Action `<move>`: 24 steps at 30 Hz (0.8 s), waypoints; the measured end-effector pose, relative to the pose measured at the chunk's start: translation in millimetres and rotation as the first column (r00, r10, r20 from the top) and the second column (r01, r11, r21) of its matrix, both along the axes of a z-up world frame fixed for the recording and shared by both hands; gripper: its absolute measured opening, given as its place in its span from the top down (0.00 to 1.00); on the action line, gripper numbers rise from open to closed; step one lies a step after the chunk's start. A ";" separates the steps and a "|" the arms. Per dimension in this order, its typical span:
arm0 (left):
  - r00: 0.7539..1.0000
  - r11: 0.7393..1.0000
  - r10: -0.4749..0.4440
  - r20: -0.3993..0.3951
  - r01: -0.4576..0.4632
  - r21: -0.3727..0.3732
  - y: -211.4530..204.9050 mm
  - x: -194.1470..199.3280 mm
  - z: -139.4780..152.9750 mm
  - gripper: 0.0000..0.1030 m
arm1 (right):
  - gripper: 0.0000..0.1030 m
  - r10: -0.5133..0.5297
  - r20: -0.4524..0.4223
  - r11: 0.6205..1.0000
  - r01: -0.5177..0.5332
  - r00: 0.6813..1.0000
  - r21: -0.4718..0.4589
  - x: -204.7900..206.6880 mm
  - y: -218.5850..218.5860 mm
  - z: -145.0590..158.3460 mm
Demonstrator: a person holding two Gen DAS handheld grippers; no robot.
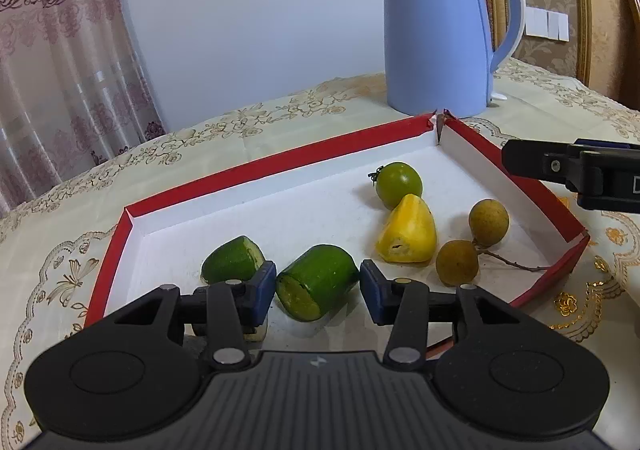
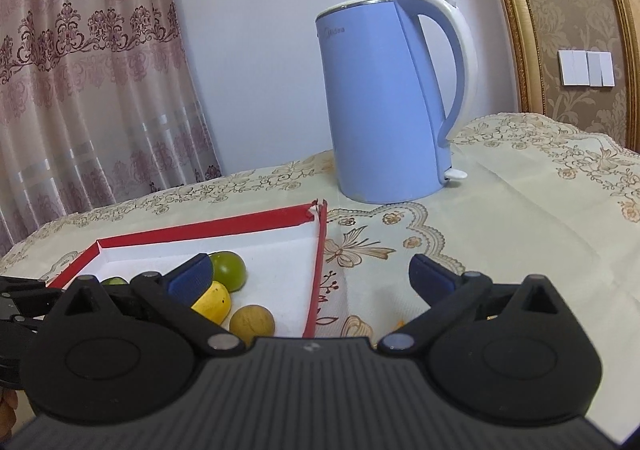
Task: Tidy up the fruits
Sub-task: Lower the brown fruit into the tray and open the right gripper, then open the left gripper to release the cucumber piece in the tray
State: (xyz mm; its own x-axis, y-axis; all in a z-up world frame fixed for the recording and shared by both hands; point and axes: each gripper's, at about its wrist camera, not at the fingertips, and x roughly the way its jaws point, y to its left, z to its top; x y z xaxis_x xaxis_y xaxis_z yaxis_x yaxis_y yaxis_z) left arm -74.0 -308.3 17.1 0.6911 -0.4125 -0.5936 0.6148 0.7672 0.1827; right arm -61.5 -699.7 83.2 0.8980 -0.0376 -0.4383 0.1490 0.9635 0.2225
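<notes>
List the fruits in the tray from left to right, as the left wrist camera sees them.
Smaller green cut piece → larger green cut piece → yellow fruit → upper brown round fruit.

Third green piece mostly hidden behind left tool; kettle lettering blurred.

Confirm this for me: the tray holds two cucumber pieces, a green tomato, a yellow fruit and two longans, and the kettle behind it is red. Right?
Not quite. The kettle is light blue, not red; it is the tray whose walls are red. Both wrist views show this. The rest stands: two cucumber pieces, a green tomato, a yellow fruit and two longans lie in the tray.
</notes>
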 end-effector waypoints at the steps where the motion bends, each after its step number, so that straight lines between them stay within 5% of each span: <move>1: 1.000 1.000 0.001 0.002 -0.001 0.002 -0.1 -0.7 -1.0 0.55 | 0.00 0.002 -0.001 1.000 -0.002 1.000 0.000 -0.2 0.2 -0.1; 13: 1.000 1.000 0.002 -0.004 -0.002 -0.005 -0.7 0.3 0.5 0.55 | 0.00 0.010 -0.010 1.000 -0.009 1.000 0.003 0.6 1.1 -1.5; 17: 1.000 0.999 0.007 0.011 -0.007 -0.043 3.0 -0.6 5.8 0.37 | 0.00 0.009 -0.013 1.000 -0.009 1.000 0.005 1.3 1.2 -2.2; 24: 0.998 0.998 0.012 0.054 -0.008 -0.068 9.8 -7.5 23.3 0.26 | 0.00 0.005 -0.017 1.000 -0.005 1.000 0.020 2.5 -2.3 -4.1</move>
State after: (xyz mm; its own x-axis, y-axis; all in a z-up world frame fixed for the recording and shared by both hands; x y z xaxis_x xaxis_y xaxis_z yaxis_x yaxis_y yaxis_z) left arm -81.4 -298.4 40.4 0.7259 -0.4433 -0.5260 0.5975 0.7851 0.1629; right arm -59.1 -701.9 79.1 0.8906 -0.0245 -0.4541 0.1482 0.9597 0.2388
